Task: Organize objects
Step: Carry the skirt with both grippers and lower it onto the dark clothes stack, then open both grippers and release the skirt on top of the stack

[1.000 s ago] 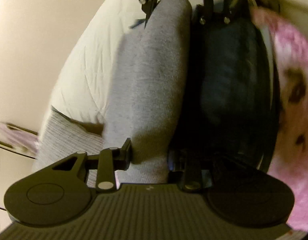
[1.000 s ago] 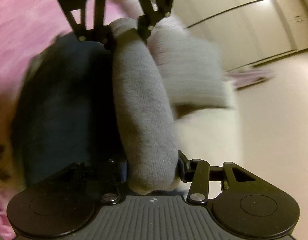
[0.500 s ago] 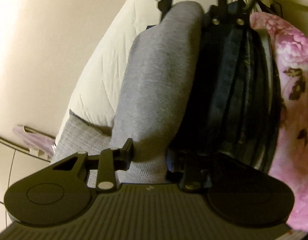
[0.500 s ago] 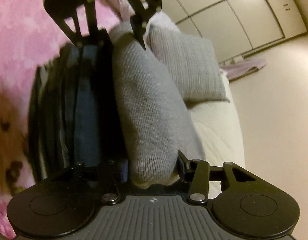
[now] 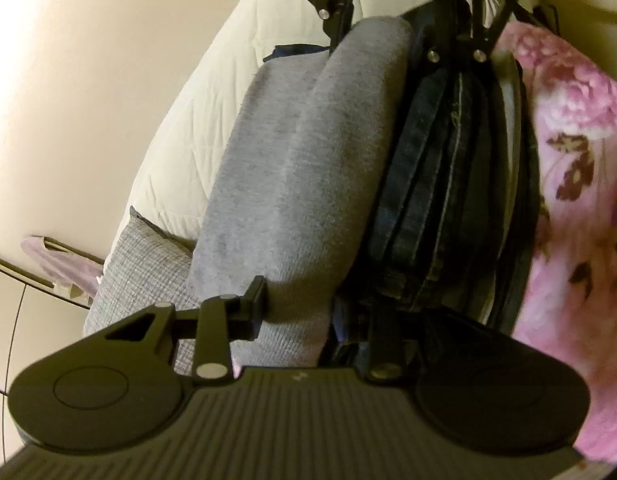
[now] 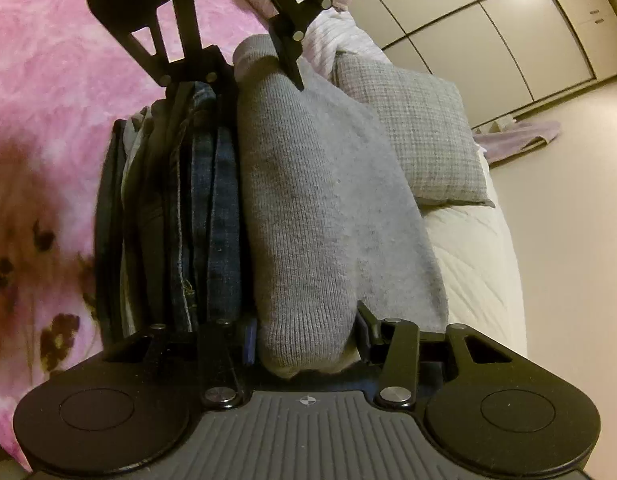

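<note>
A folded grey knit garment point(image 5: 308, 168) point(image 6: 308, 208) stretches between my two grippers, over a white quilted mattress point(image 5: 196, 120). My left gripper point(image 5: 300, 316) is shut on one end, and it appears at the top of the right wrist view point(image 6: 260, 68). On the opposite end my right gripper point(image 6: 306, 340) is shut, seen far off in the left wrist view point(image 5: 388, 36). A stack of folded jeans and dark clothes point(image 5: 436, 184) point(image 6: 212, 208) presses against the garment's side. The inner finger of each gripper sits between garment and stack.
A pink floral blanket point(image 5: 580, 160) point(image 6: 48, 100) lies beyond the stack. A grey checked pillow point(image 5: 144, 264) point(image 6: 412, 136) rests on the mattress point(image 6: 476, 256) by the garment. Past the bed edge are pale floor, a lilac cloth point(image 6: 520, 136) and wardrobe doors point(image 6: 508, 20).
Both grippers have shifted a little sideways with the grey garment still clamped. The blur has gone, and a flatter flap of the garment now shows beside its rolled edge.
</note>
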